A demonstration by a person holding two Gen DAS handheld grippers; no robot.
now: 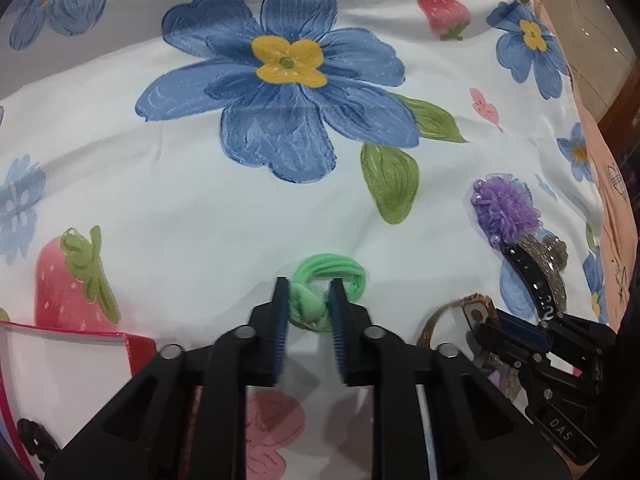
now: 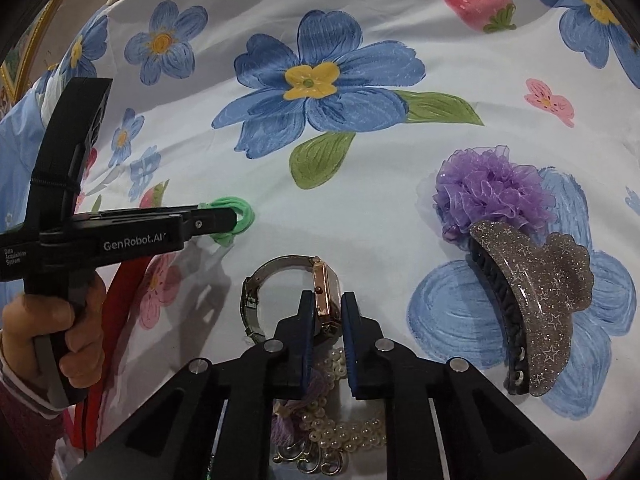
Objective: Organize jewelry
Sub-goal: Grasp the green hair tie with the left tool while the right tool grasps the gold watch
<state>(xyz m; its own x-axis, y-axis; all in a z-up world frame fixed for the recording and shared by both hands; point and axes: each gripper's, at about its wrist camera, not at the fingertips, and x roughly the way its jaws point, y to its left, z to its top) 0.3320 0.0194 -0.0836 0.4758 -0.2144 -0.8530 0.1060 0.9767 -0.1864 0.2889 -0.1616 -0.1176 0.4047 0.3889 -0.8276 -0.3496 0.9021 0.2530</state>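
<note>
At the far left, below and left of the left tongs [image 1: 308,298], sits a box [image 1: 80,356] with a red rim and a white inside; a small dark clip [image 1: 34,438] lies in its lower corner. Everything else rests on a white bedsheet [image 1: 200,208] printed with blue flowers and strawberries.

The left tongs are narrow, pinched on a green hair tie [image 1: 326,280], which bunches between the blue pads and loops out just beyond their tips. In the right wrist view a hand [image 2: 60,332] grips the handle of those tongs.

To the right of the left tongs stand the right tongs [image 2: 325,300], also narrow, clamped on the rose-gold case of a wristwatch [image 2: 326,292]. The watch stands on edge, its metal band curving away to the left of the pads. Directly beneath the right tongs, closer to the camera, lies a string of pearl beads [image 2: 340,428] together with a small purple tassel [image 2: 282,426] and a curled metal ornament [image 2: 308,462].

Right of the right tongs and well apart from them lies a glittery grey claw clip [image 2: 536,308] with star marks. Just beyond its far end, touching it, is a purple ruffled scrunchie [image 2: 490,188].
</note>
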